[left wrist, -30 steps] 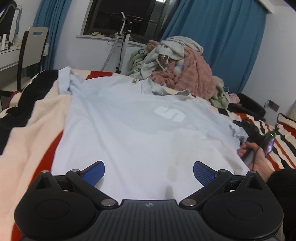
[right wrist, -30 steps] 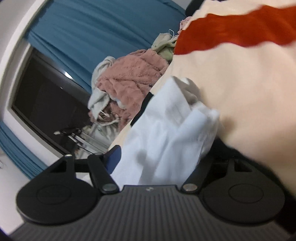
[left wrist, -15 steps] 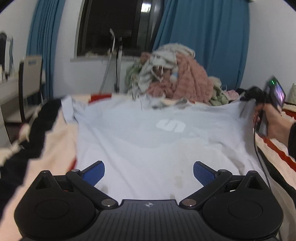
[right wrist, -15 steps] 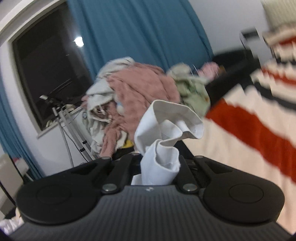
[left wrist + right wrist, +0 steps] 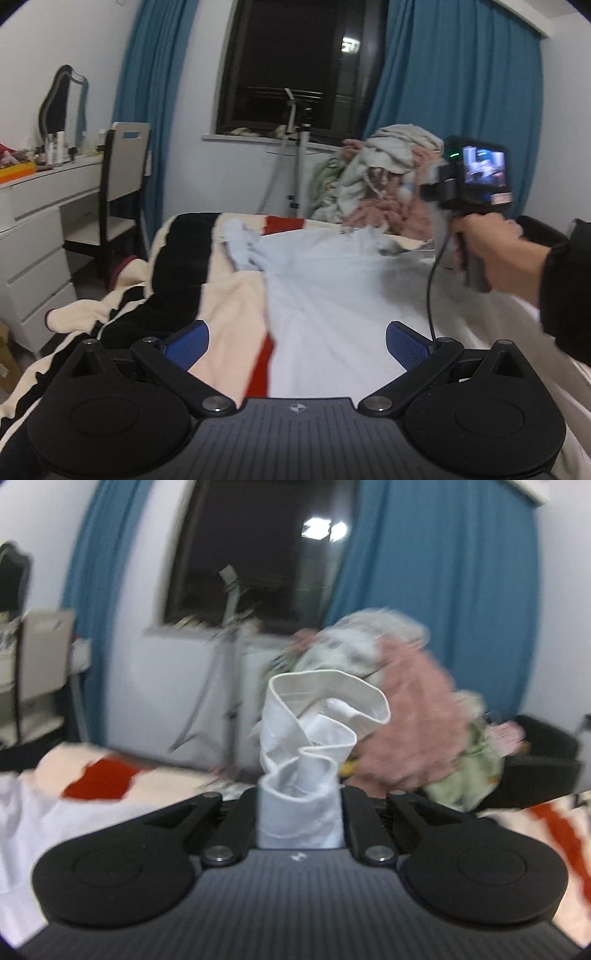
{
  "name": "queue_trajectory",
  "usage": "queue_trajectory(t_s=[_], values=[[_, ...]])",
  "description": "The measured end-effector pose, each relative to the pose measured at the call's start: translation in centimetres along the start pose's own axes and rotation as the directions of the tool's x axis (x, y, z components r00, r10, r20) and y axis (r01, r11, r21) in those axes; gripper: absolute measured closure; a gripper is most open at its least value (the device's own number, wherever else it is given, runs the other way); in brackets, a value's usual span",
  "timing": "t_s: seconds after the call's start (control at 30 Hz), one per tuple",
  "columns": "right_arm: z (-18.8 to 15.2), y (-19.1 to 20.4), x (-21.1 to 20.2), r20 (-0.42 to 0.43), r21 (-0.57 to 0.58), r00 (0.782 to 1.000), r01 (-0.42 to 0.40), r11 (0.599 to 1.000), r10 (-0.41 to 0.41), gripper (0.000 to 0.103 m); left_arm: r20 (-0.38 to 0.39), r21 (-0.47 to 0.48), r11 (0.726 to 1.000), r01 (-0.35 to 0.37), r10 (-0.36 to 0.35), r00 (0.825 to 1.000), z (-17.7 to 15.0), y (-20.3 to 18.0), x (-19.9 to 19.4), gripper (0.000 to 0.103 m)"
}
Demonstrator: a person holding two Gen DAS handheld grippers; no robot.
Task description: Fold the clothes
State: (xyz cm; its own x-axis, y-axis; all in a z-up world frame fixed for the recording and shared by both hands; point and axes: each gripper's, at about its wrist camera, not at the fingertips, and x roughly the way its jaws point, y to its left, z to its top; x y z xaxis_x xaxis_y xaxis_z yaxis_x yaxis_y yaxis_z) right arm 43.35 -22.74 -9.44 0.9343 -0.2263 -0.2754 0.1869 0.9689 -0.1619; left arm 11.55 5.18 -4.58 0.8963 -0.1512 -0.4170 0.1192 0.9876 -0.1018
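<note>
A pale blue T-shirt lies spread on the striped blanket of the bed. My left gripper is open and empty, low over the shirt's near left edge. My right gripper is shut on a bunched sleeve of the T-shirt, held up above the bed. In the left wrist view the right gripper's body shows raised at the right in a hand, with the shirt's right side pulled up toward it.
A heap of clothes, pink and grey, sits at the far end of the bed. A white desk and chair stand at the left. A window and blue curtains are behind.
My right gripper has shut on the sleeve, lifted it off the bed and swung it up and inward. My left gripper has shifted left and tilted up.
</note>
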Motion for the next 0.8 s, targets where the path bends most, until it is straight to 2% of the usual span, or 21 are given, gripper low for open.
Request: queue_trajectory(t_s=[0.13, 0.2, 0.23, 0.27, 0.33, 0.37, 0.47, 0.57, 0.7, 0.8], values=[[-2.8, 4.5, 2.9, -0.079, -0.048, 0.996, -0.038, 0.998, 0.034, 0.093, -0.032, 0.022, 1.0, 0.006, -0.005, 0.999, -1.1, 0.0, 2.1, 0.0], [-3.5, 5.0, 3.8, -0.113, -0.022, 0.992, -0.061, 0.998, 0.058, 0.092, -0.059, 0.038, 0.999, 0.0, 0.002, 0.998, -1.6, -0.3, 3.5, 0.0], [-3.7, 5.1, 4.3, -0.133, 0.0, 0.988, -0.079, 0.997, 0.078, 0.088, -0.074, 0.037, 0.999, 0.0, 0.003, 0.997, -1.7, -0.3, 4.2, 0.0], [-3.9, 4.9, 4.5, -0.159, 0.026, 0.982, -0.102, 0.994, 0.105, 0.08, -0.082, 0.032, 0.999, 0.002, 0.001, 0.997, -1.8, -0.3, 4.6, 0.0], [-3.8, 4.6, 4.8, -0.181, 0.064, 0.973, -0.136, 0.989, 0.146, 0.033, -0.091, 0.022, 1.0, 0.006, -0.004, 0.996, -1.9, -0.3, 5.2, 0.0], [-3.6, 4.5, 4.3, -0.173, 0.082, 0.969, -0.164, 0.983, 0.176, 0.027, -0.095, 0.017, 1.0, 0.008, -0.006, 0.995, -2.0, -0.3, 5.6, 0.0], [-2.5, 4.0, 2.2, -0.147, 0.142, 0.957, -0.231, 0.963, 0.251, 0.026, -0.102, 0.029, 1.0, -0.003, 0.006, 0.995, -1.9, -0.6, 5.9, 0.0], [-0.7, 2.1, -1.0, -0.097, 0.217, 0.951, -0.267, 0.939, 0.293, 0.026, -0.113, 0.022, 1.0, 0.009, -0.007, 0.994, -1.9, -0.7, 5.6, 0.0], [0.8, -1.6, -8.7, -0.028, 0.282, 0.95, -0.29, 0.914, 0.31, 0.026, -0.112, 0.006, 1.0, 0.027, -0.026, 0.993, -2.2, -1.1, 4.5, 0.0], [-0.2, -5.1, -15.6, -0.006, 0.324, 0.961, -0.26, 0.909, 0.277, 0.026, -0.11, 0.01, 1.0, 0.029, -0.028, 0.994, -2.4, -1.6, 3.4, 0.0]])
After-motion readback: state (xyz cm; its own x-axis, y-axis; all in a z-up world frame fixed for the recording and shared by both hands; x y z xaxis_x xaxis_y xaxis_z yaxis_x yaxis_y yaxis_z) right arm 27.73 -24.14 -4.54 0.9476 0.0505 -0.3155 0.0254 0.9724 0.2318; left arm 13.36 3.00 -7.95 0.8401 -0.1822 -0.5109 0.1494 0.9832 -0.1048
